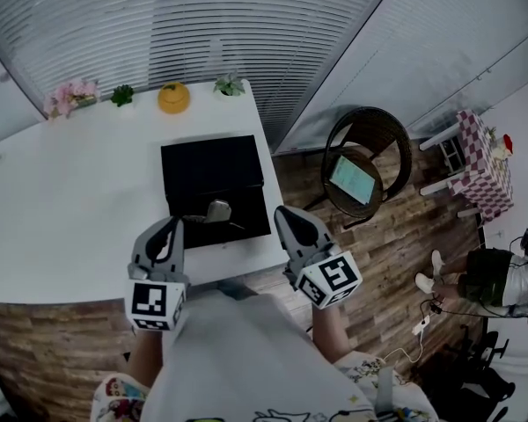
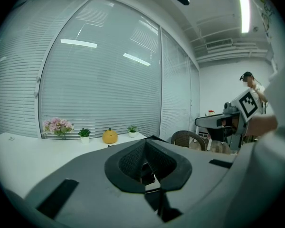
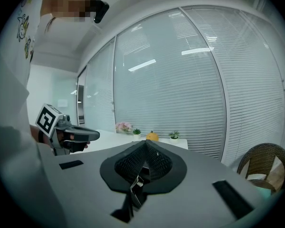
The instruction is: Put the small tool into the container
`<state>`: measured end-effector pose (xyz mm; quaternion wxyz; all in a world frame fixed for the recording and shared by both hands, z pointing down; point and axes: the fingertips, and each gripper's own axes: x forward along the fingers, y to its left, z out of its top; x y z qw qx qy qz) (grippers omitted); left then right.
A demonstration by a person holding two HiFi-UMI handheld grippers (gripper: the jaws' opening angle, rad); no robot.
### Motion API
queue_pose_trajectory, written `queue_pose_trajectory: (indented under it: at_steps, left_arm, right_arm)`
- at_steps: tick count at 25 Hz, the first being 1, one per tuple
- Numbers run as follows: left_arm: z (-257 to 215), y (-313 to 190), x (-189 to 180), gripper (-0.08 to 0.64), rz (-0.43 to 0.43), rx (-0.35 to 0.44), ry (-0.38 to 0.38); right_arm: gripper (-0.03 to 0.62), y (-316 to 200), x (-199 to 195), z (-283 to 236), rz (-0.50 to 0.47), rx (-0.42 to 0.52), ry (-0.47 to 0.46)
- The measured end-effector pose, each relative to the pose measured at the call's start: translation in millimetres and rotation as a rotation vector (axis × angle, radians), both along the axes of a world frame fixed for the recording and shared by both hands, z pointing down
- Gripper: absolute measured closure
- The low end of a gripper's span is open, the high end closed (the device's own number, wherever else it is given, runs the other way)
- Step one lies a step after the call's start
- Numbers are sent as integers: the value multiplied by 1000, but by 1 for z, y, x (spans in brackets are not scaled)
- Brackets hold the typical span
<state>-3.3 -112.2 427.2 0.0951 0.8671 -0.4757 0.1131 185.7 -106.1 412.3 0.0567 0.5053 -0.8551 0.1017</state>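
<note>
Both pairs of jaws are closed tip to tip with nothing between them: the left gripper (image 1: 168, 229) and the right gripper (image 1: 288, 214) are held close to the person's body, over the near edge of the white table (image 1: 70, 200), and each gripper view looks out level toward the window blinds rather than down at the work. The small tool (image 1: 216, 210), a pale metallic piece, lies ahead of the jaws and between the two grippers, on the near half of the black container (image 1: 213, 167), which sits by the table's right edge. Whether that near half is the tray itself or an opened lid cannot be told from here, so it is unclear whether the tool already counts as inside. Its long axis seems to run roughly along the near edge of the table, across the line of both jaws, though it is small and its ends are hard to trace. In the head view it sits somewhat closer to the left gripper's tips than to the right's, so the left looks the handier one; either would have to open, tip downward and reach forward to straddle the tool across its narrow width. Small potted plants and a yellow ornament (image 1: 173, 98) stand along the far edge, well apart from all this.
</note>
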Motion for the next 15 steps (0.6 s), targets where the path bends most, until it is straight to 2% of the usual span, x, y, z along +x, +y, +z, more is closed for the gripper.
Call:
queue_pose_trajectory:
  at_steps: [15]
  left_arm:
    - [-2, -6, -10, 555, 35, 26, -31]
  right_arm:
    - [594, -4, 0, 0, 4, 21, 32]
